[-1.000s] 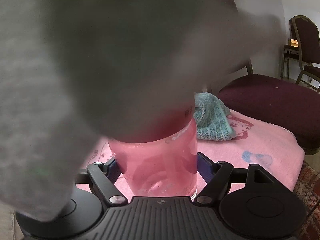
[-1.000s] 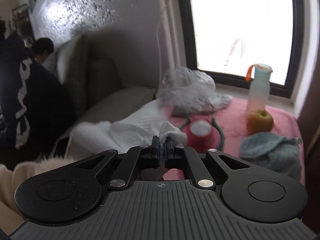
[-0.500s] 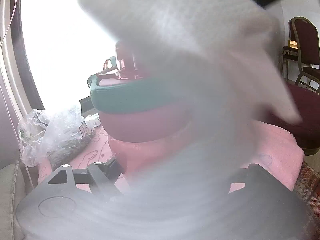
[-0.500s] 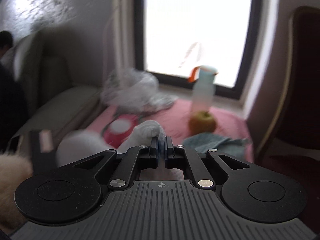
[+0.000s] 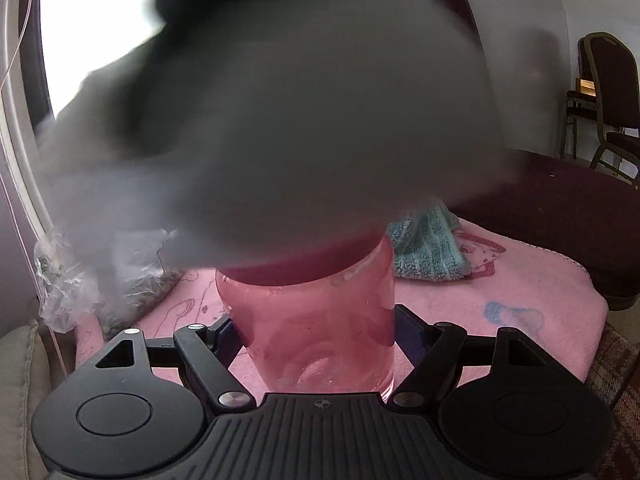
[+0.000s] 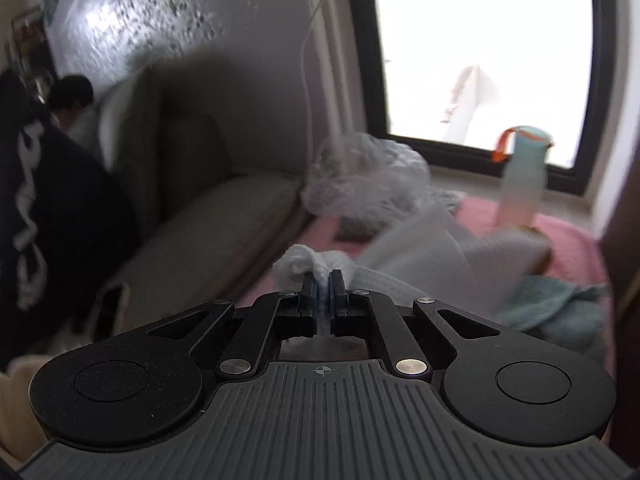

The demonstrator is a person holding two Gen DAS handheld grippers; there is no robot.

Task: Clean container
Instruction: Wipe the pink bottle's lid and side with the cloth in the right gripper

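Observation:
In the left wrist view my left gripper [image 5: 316,330] is shut on a clear, pink-looking container [image 5: 308,320] that stands upright on the pink cloth. A blurred grey-white cloth [image 5: 288,120] sweeps over the container's top and hides its lid. In the right wrist view my right gripper [image 6: 322,280] is shut on a white cloth [image 6: 400,264] whose loose part trails off to the right above the pink surface. The container does not show in the right wrist view.
A teal towel [image 5: 424,248] lies behind the container, and a crumpled plastic bag [image 5: 100,272] sits at the left edge. A pale bottle with an orange strap [image 6: 524,176] stands by the window. A beige sofa [image 6: 208,216] lies left, a dark red seat [image 5: 560,216] right.
The right gripper has swung back leftward with the white cloth. In the left wrist view the cloth again covers the container's top, hiding the teal-rimmed lid seen half a second ago.

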